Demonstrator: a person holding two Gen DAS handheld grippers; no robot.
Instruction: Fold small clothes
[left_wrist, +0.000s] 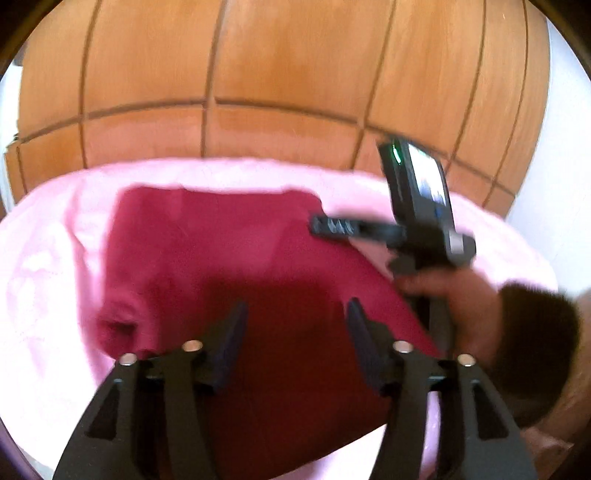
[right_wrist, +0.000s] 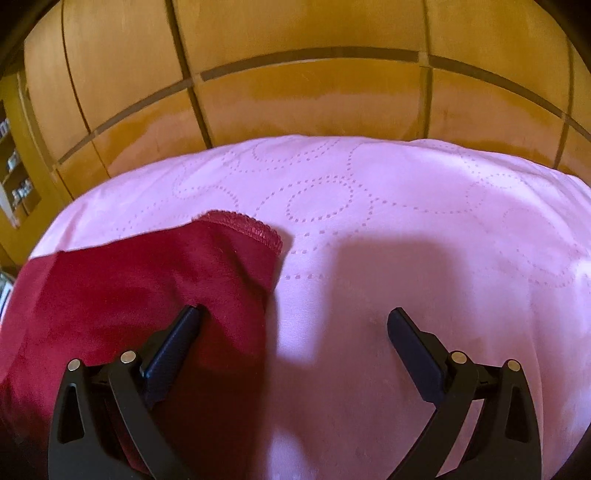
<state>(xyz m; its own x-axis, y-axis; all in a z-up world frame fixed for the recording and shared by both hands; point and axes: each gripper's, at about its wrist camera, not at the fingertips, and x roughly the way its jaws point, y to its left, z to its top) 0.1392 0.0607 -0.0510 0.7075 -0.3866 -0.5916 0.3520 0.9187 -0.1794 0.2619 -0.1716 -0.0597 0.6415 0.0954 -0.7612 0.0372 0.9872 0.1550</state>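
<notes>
The dark red garment (left_wrist: 229, 273) lies spread on the pink quilted cover (right_wrist: 406, 206), its lace-trimmed corner nearest the right gripper (right_wrist: 293, 319), which stands wide with one finger over the cloth's edge. The left gripper (left_wrist: 297, 312) hovers wide above the middle — neither holds anything. A clean fold likely calls for pinching matching corners; nothing obstructs except the wooden panelling (left_wrist: 295, 66) behind.

Readable text: none in either view.
Phone screen (left_wrist: 428, 177): lit but too blurred to read.
Shelf items (right_wrist: 14, 173): too small to read.
</notes>
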